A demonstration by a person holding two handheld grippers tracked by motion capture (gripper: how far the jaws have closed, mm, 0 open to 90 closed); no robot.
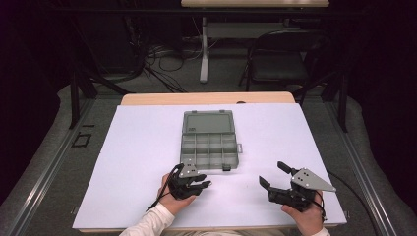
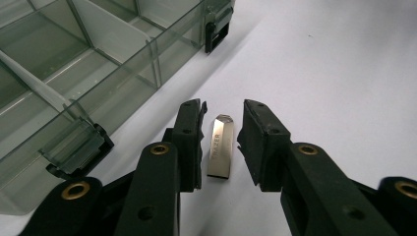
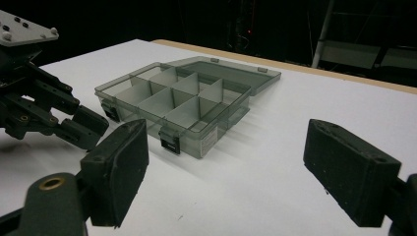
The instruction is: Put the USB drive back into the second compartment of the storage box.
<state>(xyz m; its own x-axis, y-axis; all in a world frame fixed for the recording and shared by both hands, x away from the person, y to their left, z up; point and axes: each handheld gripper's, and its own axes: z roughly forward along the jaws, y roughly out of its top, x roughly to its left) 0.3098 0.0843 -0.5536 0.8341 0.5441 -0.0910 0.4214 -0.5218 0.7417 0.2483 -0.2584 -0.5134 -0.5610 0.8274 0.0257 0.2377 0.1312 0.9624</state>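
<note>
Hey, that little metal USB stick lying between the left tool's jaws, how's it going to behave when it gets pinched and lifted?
The USB stick looks like solid polished metal, so probably stiff, and slippery against the pads. It lies flat and thin on the white table, so the left tool, its jaws open on either side, may struggle to catch its low edges. Its flat sides suggest it would slide rather than roll.

from above, the left tongs [image 1: 203,185] hide the little metal stick [image 2: 220,147]. the box [image 2: 74,73] is cut off at the left tongs picture's edge.
</note>
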